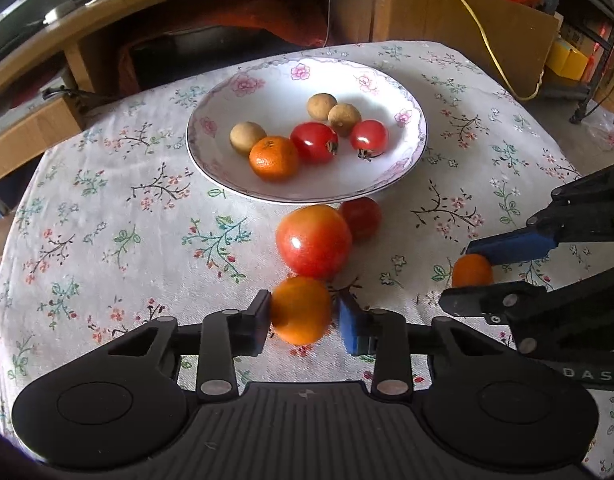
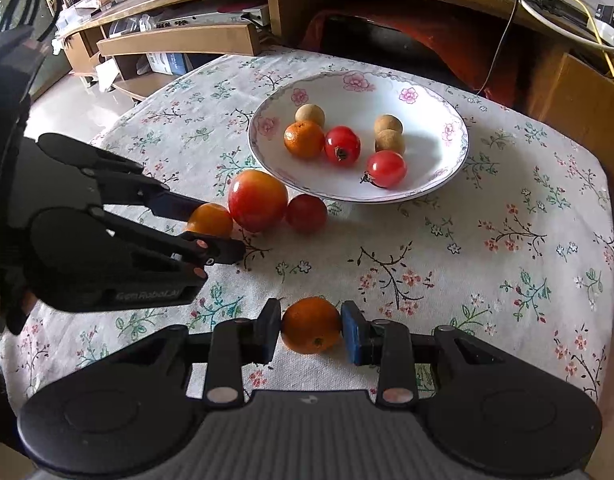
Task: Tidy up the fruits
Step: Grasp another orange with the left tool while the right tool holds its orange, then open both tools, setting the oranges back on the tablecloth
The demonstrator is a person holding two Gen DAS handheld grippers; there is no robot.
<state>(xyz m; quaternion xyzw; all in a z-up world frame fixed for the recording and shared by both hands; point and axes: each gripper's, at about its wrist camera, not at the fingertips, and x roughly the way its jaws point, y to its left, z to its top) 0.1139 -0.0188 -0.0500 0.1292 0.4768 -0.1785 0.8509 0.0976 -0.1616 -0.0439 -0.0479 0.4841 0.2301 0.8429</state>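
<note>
A white flowered plate [image 1: 275,96] [image 2: 427,120] holds three brown longans, a mandarin [image 1: 273,159] and two small tomatoes. In front of it on the cloth lie a big red apple [image 1: 313,240] [image 2: 257,200] and a small tomato [image 1: 361,218] [image 2: 306,213]. My left gripper [image 1: 305,324] [image 2: 217,228] straddles a mandarin [image 1: 301,310] [image 2: 209,219]. Its left pad touches the fruit and a thin gap shows at the right pad. My right gripper [image 2: 311,330] [image 1: 459,274] is shut on another mandarin [image 2: 311,324] [image 1: 472,270], with both pads against it.
The round table wears a floral cloth [image 1: 107,220] [image 2: 507,260], bare to the left and right of the fruit. Behind it stand a wooden desk [image 1: 187,12] with cables, a yellow cord [image 1: 483,32] and shelves [image 2: 175,44].
</note>
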